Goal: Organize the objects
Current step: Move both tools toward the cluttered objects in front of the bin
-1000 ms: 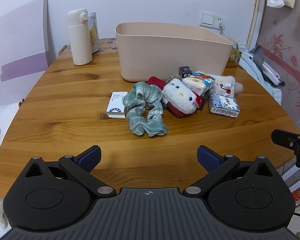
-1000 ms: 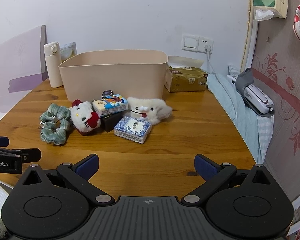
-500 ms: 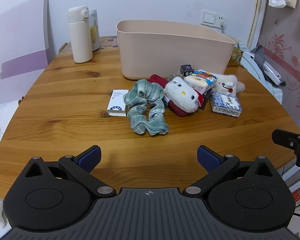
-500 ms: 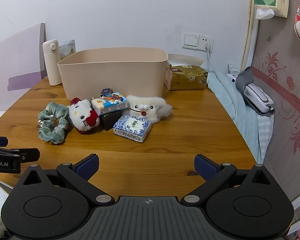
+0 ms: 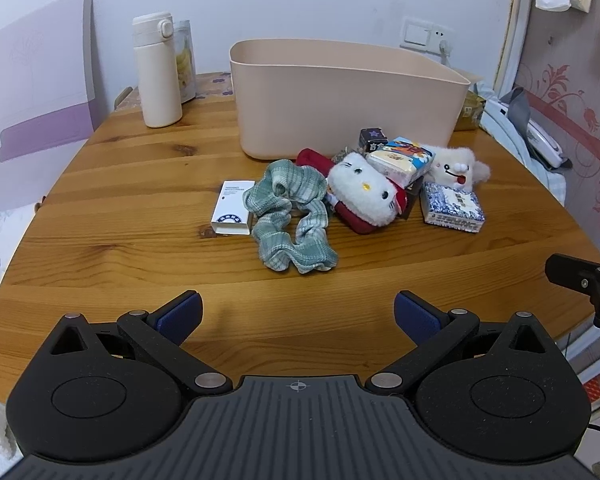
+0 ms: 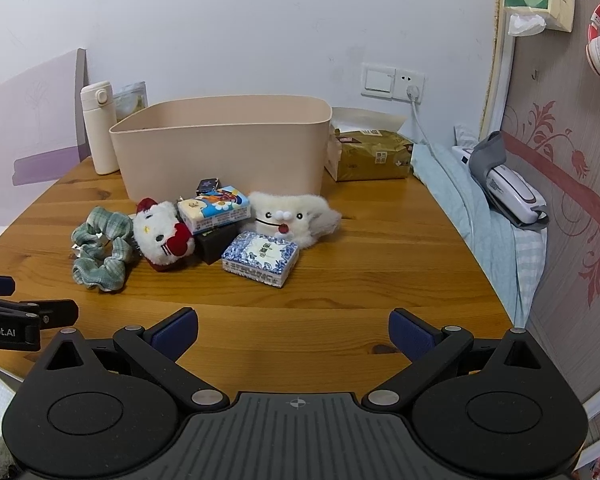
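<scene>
From the left wrist, the left gripper (image 5: 298, 312) is wide open and holds nothing. A green scrunchie (image 5: 290, 214) lies ahead on the table (image 5: 120, 200), touching a cat plush (image 5: 362, 190).

From the right wrist, the right gripper (image 6: 294, 328) is open and empty too. The toys sit before the pink bin (image 6: 224, 148), which may be empty.

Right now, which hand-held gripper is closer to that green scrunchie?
Left. The left hand-held gripper faces the green scrunchie almost head-on, open, across bare table. The right hand-held gripper, also open, sits further right, with the scrunchie off to its left.
</scene>
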{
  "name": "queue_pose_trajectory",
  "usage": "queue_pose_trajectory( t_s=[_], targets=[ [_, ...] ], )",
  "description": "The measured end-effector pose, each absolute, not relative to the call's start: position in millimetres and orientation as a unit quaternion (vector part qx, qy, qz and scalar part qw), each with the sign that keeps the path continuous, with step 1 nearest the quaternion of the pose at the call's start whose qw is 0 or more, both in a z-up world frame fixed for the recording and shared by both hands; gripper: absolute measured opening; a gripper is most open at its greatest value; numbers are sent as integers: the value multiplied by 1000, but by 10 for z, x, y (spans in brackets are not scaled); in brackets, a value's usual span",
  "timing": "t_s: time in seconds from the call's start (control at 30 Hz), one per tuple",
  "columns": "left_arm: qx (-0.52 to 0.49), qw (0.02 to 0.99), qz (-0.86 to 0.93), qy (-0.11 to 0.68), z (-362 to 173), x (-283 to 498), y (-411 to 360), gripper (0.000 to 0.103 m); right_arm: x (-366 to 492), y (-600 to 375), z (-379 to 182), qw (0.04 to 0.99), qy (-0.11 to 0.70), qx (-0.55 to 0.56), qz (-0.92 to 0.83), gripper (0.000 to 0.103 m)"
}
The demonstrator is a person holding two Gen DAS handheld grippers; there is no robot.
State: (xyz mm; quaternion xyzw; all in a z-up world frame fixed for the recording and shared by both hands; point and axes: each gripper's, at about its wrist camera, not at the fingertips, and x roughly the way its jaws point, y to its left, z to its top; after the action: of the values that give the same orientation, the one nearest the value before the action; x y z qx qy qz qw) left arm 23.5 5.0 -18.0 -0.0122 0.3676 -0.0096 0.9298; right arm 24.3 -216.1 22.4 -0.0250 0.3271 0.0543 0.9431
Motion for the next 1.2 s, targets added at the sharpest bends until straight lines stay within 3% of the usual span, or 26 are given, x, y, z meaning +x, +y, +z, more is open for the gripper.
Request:
queue_pose_trajectory(
  t_s=[1.2],
  targets=[
    [-28,922,-1,386,-181,660,124,103,664,-2105,239,939,337,-28,64,103]
  ],
)
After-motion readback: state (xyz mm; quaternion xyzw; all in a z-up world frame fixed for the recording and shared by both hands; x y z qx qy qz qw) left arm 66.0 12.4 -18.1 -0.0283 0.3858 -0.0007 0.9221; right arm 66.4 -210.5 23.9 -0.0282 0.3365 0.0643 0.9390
